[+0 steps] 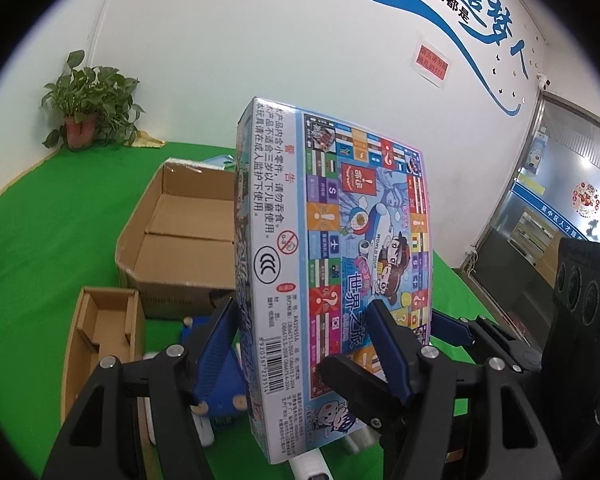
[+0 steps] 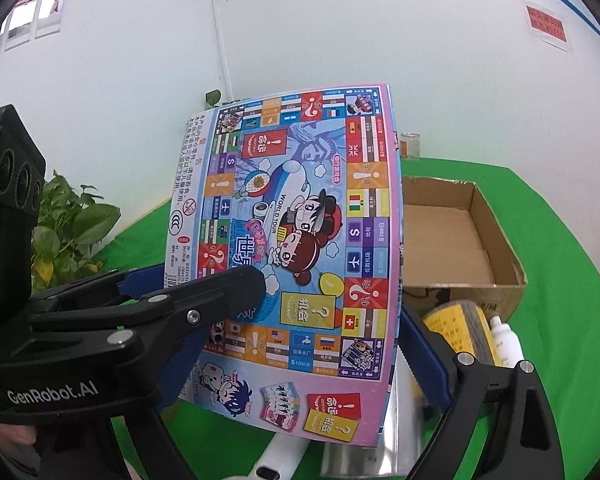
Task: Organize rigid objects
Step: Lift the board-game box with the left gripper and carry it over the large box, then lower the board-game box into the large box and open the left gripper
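A colourful board game box (image 1: 340,220) (image 2: 300,220) stands upright in the air above the green table. My left gripper (image 1: 300,308) is shut on it across its thickness, one blue pad on the back and one on the printed front. From the right wrist view, a finger (image 2: 220,292) of that gripper lies across the box's front. My right gripper (image 2: 296,332) holds the box at its lower right, with its right pad (image 2: 420,352) against the box's right edge. Its other finger is mostly hidden behind the left gripper.
A large open cardboard box (image 1: 180,232) (image 2: 460,232) stands behind, with a small open carton (image 1: 104,332) to the left. Below lie a yellow-labelled roll (image 2: 456,332), a white bottle (image 2: 504,340), a metal tin (image 2: 400,420) and a blue toy (image 1: 220,400). A potted plant (image 1: 84,112) fills the corner.
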{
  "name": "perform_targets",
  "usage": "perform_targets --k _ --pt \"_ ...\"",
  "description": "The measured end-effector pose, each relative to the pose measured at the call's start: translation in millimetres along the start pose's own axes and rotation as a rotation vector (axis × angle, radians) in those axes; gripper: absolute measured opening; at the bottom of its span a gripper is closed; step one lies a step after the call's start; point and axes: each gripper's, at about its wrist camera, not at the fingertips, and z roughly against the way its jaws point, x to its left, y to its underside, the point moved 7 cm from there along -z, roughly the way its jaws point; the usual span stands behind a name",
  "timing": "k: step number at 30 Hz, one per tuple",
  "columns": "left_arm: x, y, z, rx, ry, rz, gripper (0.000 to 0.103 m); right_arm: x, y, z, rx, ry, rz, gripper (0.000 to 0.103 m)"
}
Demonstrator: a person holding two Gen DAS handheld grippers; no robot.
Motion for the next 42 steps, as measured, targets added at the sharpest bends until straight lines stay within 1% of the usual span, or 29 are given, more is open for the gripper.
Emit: perform_targets --k 4,10,12,14,18,21,22,23,26,32,35,37,38,39,40,41,42 --pt "5 -26 -9 0.013 -0.014 -0.006 0.065 -2 -28 -14 -0.006 0.003 -0.003 0.092" --pt "20 -76 -30 0.035 -0.060 -0.039 0.065 -10 -84 -55 0.023 -0.039 -0.015 0.092" --pt "26 -89 -42 0.062 -0.071 -0.046 0.065 -13 -102 -75 0.055 -0.059 -0.037 0.092" --pt "35 -101 -57 0.107 -0.081 -0.053 0.065 -16 -115 -95 0.086 -0.062 -0.048 0.092" --pt "58 -112 -82 0.189 -0.124 -0.071 0.065 -19 -131 -140 0.169 -0.104 -0.084 0.090" --pt "78 -108 -100 0.247 -0.160 -0.080 0.065 -22 -133 -177 0.235 -0.132 -0.113 0.089" --pt "83 -105 -105 0.261 -0.169 -0.080 0.065 -14 -130 -194 0.266 -0.145 -0.132 0.088" --pt "90 -101 -112 0.280 -0.179 -0.078 0.065 -14 -128 -205 0.288 -0.155 -0.145 0.088" --pt "108 -94 -126 0.316 -0.187 -0.053 0.065 -15 -124 -239 0.349 -0.169 -0.174 0.087" --pt "137 -82 -146 0.362 -0.207 0.001 0.065 -21 -124 -292 0.423 -0.181 -0.193 0.081" --pt "145 -74 -155 0.390 -0.216 0.010 0.065 -22 -125 -316 0.456 -0.178 -0.198 0.077" --pt "152 -69 -160 0.405 -0.221 0.020 0.062 -17 -114 -332 0.489 -0.178 -0.206 0.072" --pt "156 -66 -162 0.411 -0.236 0.025 0.050 -18 -111 -339 0.503 -0.175 -0.210 0.069" --pt "162 -66 -164 0.418 -0.244 0.032 0.047 -21 -106 -346 0.524 -0.157 -0.214 0.060" --pt "167 -65 -164 0.415 -0.242 0.046 0.047 -20 -97 -351 0.536 -0.149 -0.213 0.054" --pt "171 -67 -164 0.410 -0.219 0.058 0.047 -21 -94 -355 0.544 -0.147 -0.207 0.051" --pt "170 -65 -161 0.405 -0.191 0.064 0.047 -22 -91 -360 0.566 -0.136 -0.202 0.045"
